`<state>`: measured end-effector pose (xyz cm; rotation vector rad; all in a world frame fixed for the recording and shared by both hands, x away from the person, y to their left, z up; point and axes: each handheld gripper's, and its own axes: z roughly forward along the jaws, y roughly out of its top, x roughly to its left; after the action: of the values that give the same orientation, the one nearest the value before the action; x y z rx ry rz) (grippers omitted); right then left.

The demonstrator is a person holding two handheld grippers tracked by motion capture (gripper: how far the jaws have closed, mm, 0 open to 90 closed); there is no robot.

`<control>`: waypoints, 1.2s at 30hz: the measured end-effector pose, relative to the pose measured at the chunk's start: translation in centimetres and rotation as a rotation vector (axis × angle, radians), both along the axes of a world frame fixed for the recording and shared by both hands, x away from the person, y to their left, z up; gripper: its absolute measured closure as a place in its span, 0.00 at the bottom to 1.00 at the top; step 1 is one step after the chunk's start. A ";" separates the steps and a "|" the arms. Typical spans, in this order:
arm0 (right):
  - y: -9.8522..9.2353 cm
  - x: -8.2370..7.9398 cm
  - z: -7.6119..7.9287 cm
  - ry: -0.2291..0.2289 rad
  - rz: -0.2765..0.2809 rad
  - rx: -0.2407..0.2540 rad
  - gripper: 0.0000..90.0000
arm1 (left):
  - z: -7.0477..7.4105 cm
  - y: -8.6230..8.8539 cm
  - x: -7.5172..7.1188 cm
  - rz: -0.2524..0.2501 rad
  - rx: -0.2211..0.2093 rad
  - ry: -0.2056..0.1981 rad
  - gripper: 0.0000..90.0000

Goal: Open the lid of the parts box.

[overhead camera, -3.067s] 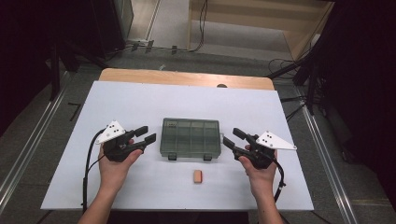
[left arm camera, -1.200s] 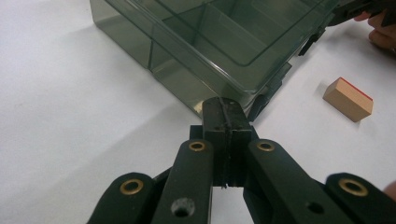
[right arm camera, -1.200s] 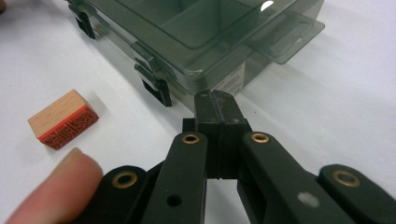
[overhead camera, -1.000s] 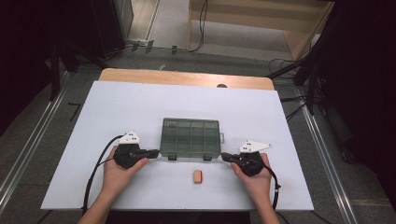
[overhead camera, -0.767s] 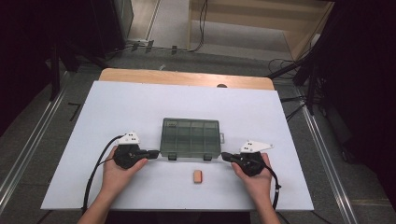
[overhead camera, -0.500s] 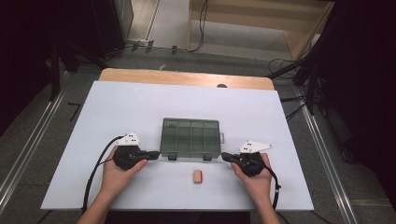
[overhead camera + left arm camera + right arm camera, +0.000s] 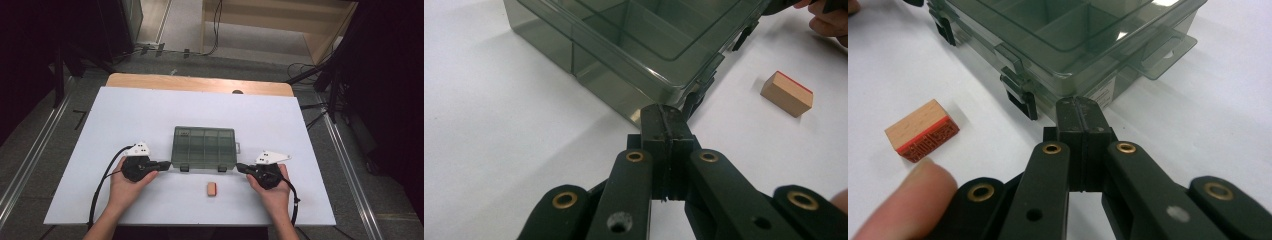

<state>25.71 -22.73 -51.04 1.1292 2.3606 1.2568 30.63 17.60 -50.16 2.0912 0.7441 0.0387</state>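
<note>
Between both closed tools (image 7: 167, 164) (image 7: 241, 167) lies the box (image 7: 204, 147).

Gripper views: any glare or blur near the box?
Left gripper view: organizer box sharp, soft sheen on its lid, closed gripper slightly soft. Right gripper view: bright glare patch on the lid, fingertip blurred, wooden stamp readable.

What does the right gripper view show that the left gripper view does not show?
Right gripper view alone: the red lettered face of the stamp, the box's side handle tab, and a fingertip at the bottom left beside the shut right claw.
Left gripper view alone: the shut left claw, with fingers far off at the top right.
Both: the green box, its latches, the stamp, the white table.
</note>
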 end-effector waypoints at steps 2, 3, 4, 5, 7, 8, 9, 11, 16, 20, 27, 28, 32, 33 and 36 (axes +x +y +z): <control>-0.1 0.0 0.1 -0.003 0.001 0.010 0.98 | 0.0 0.0 0.0 0.000 0.000 -0.001 1.00; -0.1 0.0 0.1 -0.007 0.000 0.011 0.99 | 0.0 0.0 0.0 0.000 -0.001 -0.001 1.00; -0.1 0.0 0.1 -0.009 0.000 0.013 0.98 | 0.0 0.0 0.0 -0.001 -0.003 -0.002 1.00; -0.1 0.0 0.1 -0.008 -0.001 0.014 0.98 | 0.0 0.0 0.0 -0.001 -0.006 -0.002 1.00; -0.1 0.0 0.2 -0.010 -0.001 0.017 0.98 | 0.1 0.0 0.0 -0.004 -0.015 -0.002 1.00; -0.2 -0.1 0.2 -0.010 0.000 0.019 0.99 | 0.1 0.0 0.0 -0.003 -0.018 -0.003 1.00; -0.2 -0.1 0.2 -0.010 0.000 0.023 0.99 | 0.1 0.0 0.0 -0.001 -0.022 -0.002 1.00; -0.2 -0.1 0.3 -0.013 0.002 0.030 0.98 | 0.1 0.0 0.0 -0.003 -0.035 0.002 1.00; -0.2 -0.2 0.6 -0.026 0.003 0.040 0.99 | 0.4 0.1 -0.1 0.002 -0.075 -0.004 1.00; -0.3 -0.2 0.6 -0.026 0.004 0.057 0.99 | 0.5 0.1 -0.2 0.009 -0.100 -0.019 1.00; -0.5 -0.2 0.9 -0.036 0.004 0.101 0.98 | 0.8 0.1 -0.3 0.020 -0.146 -0.042 1.00; -0.6 -0.2 0.9 -0.036 0.005 0.107 0.98 | 0.8 0.1 -0.3 0.026 -0.157 -0.043 1.00; -0.6 -0.3 1.1 -0.055 0.007 0.124 0.98 | 1.1 0.1 -0.4 0.038 -0.182 -0.060 1.00; -0.6 -0.3 1.2 -0.059 0.004 0.125 0.98 | 1.2 0.1 -0.4 0.042 -0.183 -0.069 1.00; -0.8 -0.5 1.5 -0.087 0.003 0.155 0.91 | 1.4 0.0 -0.5 0.053 -0.198 -0.086 1.00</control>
<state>25.20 -23.52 -49.53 1.0916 2.2356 1.4806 30.14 17.64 -48.80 1.8704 0.7212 0.0805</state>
